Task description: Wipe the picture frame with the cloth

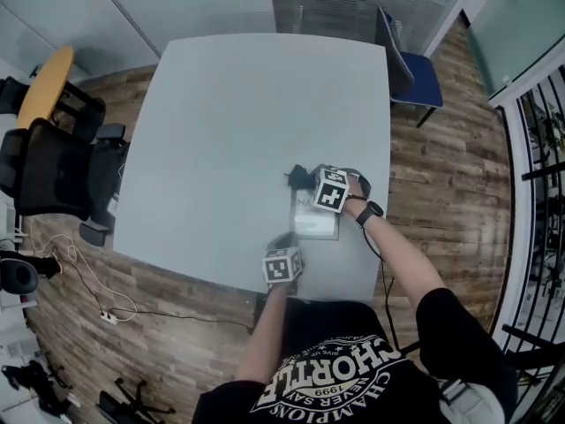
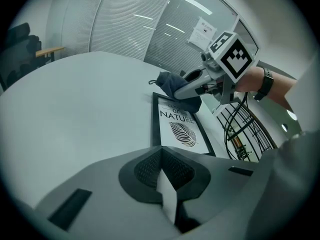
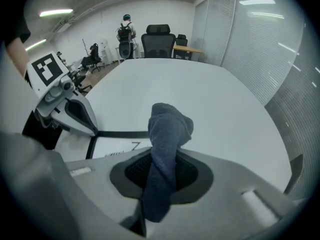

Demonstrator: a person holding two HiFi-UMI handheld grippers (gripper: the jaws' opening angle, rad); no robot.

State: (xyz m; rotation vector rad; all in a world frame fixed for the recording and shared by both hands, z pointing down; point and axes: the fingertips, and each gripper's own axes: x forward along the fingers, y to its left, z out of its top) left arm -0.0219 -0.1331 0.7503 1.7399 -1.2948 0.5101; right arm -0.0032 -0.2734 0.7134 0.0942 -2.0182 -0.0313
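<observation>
A black picture frame (image 1: 315, 224) with a leaf print lies flat near the table's near right edge. My right gripper (image 1: 307, 182) is shut on a dark blue cloth (image 1: 297, 177), which rests at the frame's far end. In the right gripper view the cloth (image 3: 169, 129) stands bunched out of the right gripper (image 3: 165, 159), over the frame's edge (image 3: 120, 133). My left gripper (image 1: 284, 241) is shut, its tip at the frame's near left corner. The left gripper view shows the frame (image 2: 177, 126) ahead, with the cloth (image 2: 175, 86) and right gripper (image 2: 186, 90) at its far end.
The grey table (image 1: 238, 104) stretches far and left of the frame. A blue chair (image 1: 415, 78) stands at the far right corner and black office chairs (image 1: 53, 170) at the left side. Cables lie on the wooden floor (image 1: 97, 299).
</observation>
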